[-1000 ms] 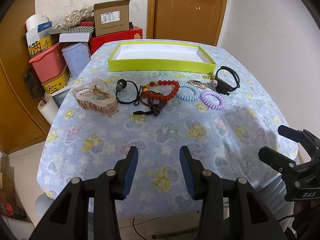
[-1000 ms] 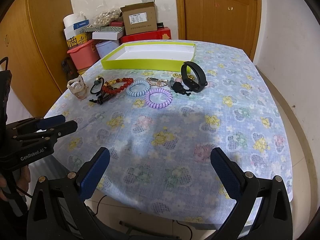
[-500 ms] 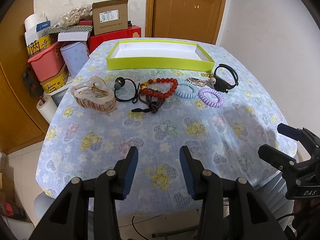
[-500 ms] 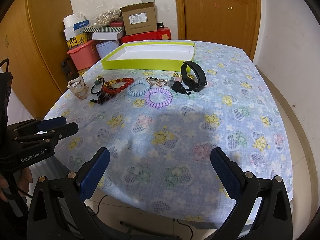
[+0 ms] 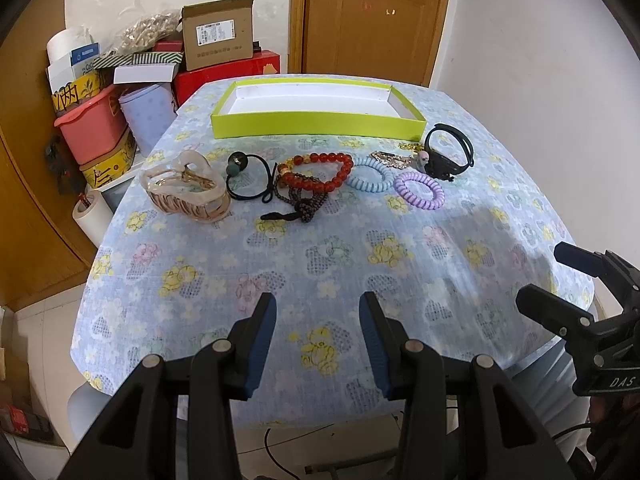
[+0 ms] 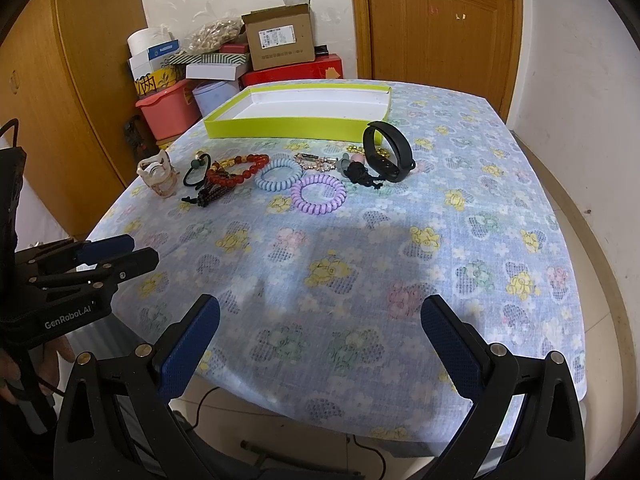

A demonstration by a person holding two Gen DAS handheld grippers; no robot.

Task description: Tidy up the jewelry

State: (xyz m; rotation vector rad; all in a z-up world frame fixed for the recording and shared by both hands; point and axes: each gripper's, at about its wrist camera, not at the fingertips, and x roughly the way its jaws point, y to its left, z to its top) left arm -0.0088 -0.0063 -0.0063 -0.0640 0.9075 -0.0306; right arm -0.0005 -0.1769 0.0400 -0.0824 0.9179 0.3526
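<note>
A row of jewelry lies across the table: a beige hair claw [image 5: 186, 186], a black hair tie [image 5: 248, 178], a red bead bracelet [image 5: 320, 174], a blue coil tie [image 5: 370, 178], a purple coil tie [image 5: 420, 190] and a black wristband [image 5: 450, 154]. The same row shows in the right wrist view, with the purple coil [image 6: 318, 195] and wristband [image 6: 388, 156]. An empty lime-green tray [image 5: 316, 124] sits behind them. My left gripper [image 5: 316, 332] is open and empty at the near edge. My right gripper [image 6: 320, 340] is wide open and empty, at the near right.
The table wears a blue floral cloth [image 5: 320, 256]. Boxes, a pink bin [image 5: 94, 128] and a cardboard carton [image 5: 218, 38] are stacked at the far left. A wooden door [image 5: 372, 20] stands behind the table. A white wall is on the right.
The left gripper has drawn back slightly, so the jewelry row looks a little farther away. The right gripper has hardly moved. Nothing was picked up.
</note>
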